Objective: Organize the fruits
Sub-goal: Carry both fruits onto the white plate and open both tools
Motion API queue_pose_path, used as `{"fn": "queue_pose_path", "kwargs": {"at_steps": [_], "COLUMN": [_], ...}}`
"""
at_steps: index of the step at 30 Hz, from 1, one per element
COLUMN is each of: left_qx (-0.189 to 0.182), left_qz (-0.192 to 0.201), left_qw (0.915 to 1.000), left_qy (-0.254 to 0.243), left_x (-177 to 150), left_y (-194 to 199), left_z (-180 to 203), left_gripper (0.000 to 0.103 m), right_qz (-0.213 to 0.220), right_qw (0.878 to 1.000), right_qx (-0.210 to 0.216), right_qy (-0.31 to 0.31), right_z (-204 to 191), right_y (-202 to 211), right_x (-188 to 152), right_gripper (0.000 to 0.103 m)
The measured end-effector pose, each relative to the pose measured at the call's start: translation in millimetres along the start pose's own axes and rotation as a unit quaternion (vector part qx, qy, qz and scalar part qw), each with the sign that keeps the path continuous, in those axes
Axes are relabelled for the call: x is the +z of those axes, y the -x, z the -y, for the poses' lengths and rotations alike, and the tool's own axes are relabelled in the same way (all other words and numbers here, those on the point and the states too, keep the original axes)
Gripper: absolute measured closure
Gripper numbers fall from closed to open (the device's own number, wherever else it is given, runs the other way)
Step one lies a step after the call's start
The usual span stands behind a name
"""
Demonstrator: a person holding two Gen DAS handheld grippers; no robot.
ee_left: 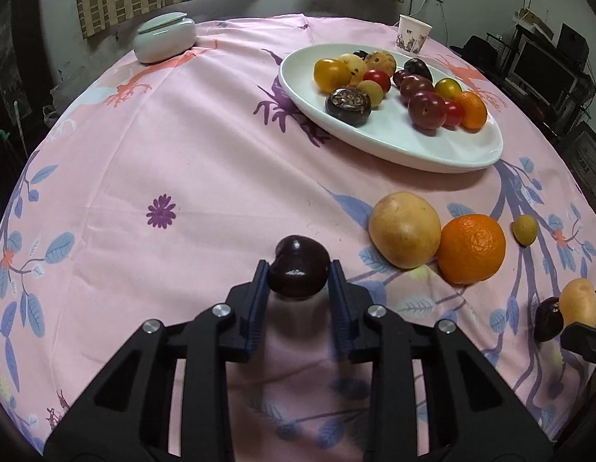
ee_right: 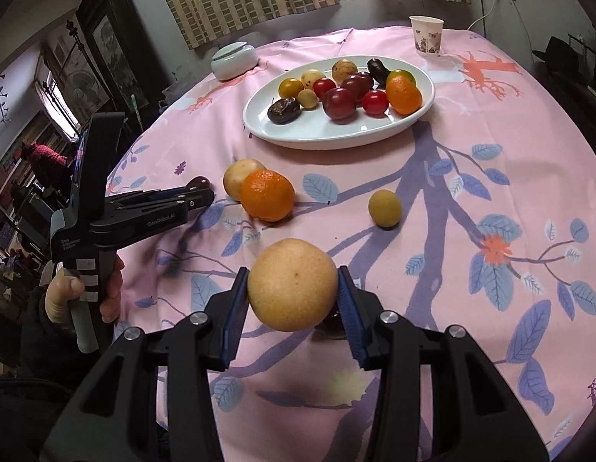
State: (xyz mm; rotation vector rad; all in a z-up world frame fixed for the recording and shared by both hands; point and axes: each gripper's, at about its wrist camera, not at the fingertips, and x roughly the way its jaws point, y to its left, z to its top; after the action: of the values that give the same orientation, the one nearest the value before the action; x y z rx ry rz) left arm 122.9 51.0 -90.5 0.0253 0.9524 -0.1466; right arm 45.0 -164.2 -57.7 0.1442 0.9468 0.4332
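My left gripper [ee_left: 298,265] is shut on a dark purple fruit [ee_left: 298,271] just above the pink cloth; from the right wrist view it shows at the left [ee_right: 200,183]. My right gripper [ee_right: 293,269] is shut on a round yellow fruit [ee_right: 293,285], lifted off the cloth, with a dark fruit [ee_right: 332,325] partly hidden below it. A white oval plate [ee_left: 413,154] farther back holds several red, yellow, dark and orange fruits. Loose on the cloth between lie a yellow fruit [ee_left: 405,230], an orange [ee_left: 472,248] and a small yellow fruit [ee_left: 525,230].
A pale lidded jar [ee_left: 165,36] stands at the back left and a paper cup [ee_left: 412,35] at the back right. The round table drops off on all sides. A person's hand [ee_right: 67,292] grips the left gripper's handle.
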Motion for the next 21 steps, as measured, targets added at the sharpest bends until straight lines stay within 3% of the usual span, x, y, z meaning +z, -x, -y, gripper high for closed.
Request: {"fn": "queue_pose_path", "kwargs": {"at_steps": [10,21], "left_qx": [-0.036,-0.078], "left_qz": [0.047,0.055], "left_qw": [0.9982,0.9950], "left_qy": [-0.004,-0.026], "left_x": [-16,-40], "left_y": [53,85], "left_z": [14,39], "left_gripper": [0.072,0.072], "right_qz": [0.003,-0.003], "right_qw": [1.000,1.000], "right_qx": [-0.001,0.003], "right_qy": [-0.003,0.007], "right_z": [-2,-13], "right_y": [2,-2], "right_x": [-1,-3], "right_gripper": [0.058,0.058]}}
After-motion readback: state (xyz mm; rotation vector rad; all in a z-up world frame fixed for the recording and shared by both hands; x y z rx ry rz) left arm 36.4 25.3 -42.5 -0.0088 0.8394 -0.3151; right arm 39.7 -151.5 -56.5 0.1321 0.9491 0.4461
